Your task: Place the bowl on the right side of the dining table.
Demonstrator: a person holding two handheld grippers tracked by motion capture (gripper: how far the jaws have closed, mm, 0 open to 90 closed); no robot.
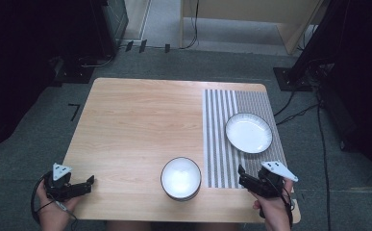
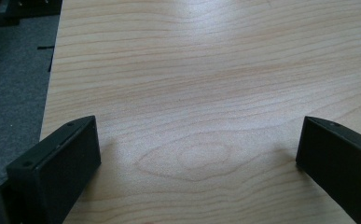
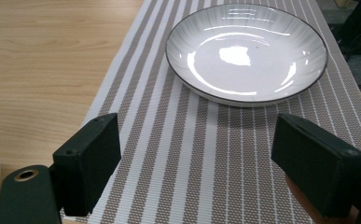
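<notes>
A white plate with a dark rim lies on the striped placemat at the table's right. It fills the top of the right gripper view as the plate, well beyond the jaws. A white bowl with a dark rim sits near the front edge, at the middle. My right gripper is held over the mat's near end, open, with nothing between its jaws. My left gripper hovers at the front left corner, open over bare wood.
The wooden table stands on grey carpet. Cables and dark equipment stands lie on the floor around the back and right side. A pale wooden cabinet stands behind the table.
</notes>
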